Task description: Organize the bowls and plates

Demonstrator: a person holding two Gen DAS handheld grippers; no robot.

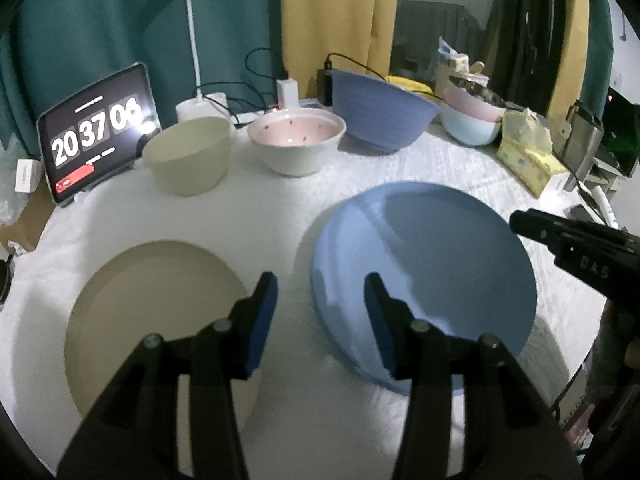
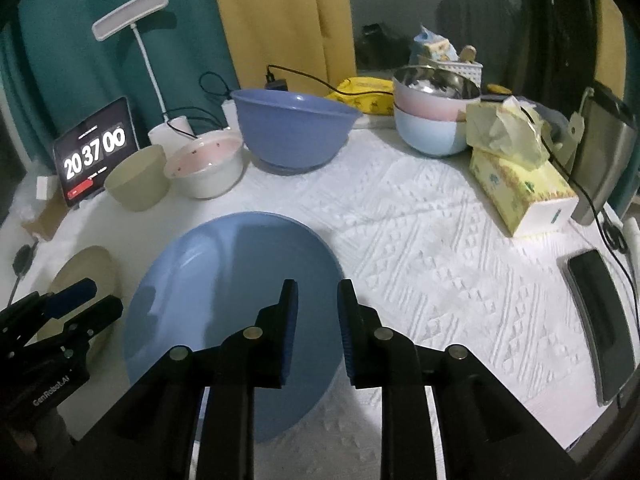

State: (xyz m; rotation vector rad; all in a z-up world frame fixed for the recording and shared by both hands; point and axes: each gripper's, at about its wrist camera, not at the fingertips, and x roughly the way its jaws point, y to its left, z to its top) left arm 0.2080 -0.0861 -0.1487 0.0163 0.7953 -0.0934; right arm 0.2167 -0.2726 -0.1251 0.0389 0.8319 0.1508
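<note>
A blue plate [image 1: 432,264] [image 2: 232,300] and a beige plate [image 1: 152,320] [image 2: 86,276] lie on the white tablecloth near me. Behind them stand a beige bowl [image 1: 188,154], a pink-and-white bowl [image 1: 296,144] and a large blue bowl [image 1: 380,110]. My left gripper [image 1: 320,300] is open and empty above the gap between the two plates. My right gripper [image 2: 318,304] is open and empty, its fingers narrowly apart over the blue plate's right edge. It also shows in the left wrist view [image 1: 576,244].
Stacked pink and light-blue bowls [image 2: 434,120] stand at the back right, beside a yellow tissue box [image 2: 520,184]. A tablet clock [image 1: 96,132], a desk lamp [image 1: 196,40] and cables sit at the back. A phone [image 2: 600,316] lies at the right edge.
</note>
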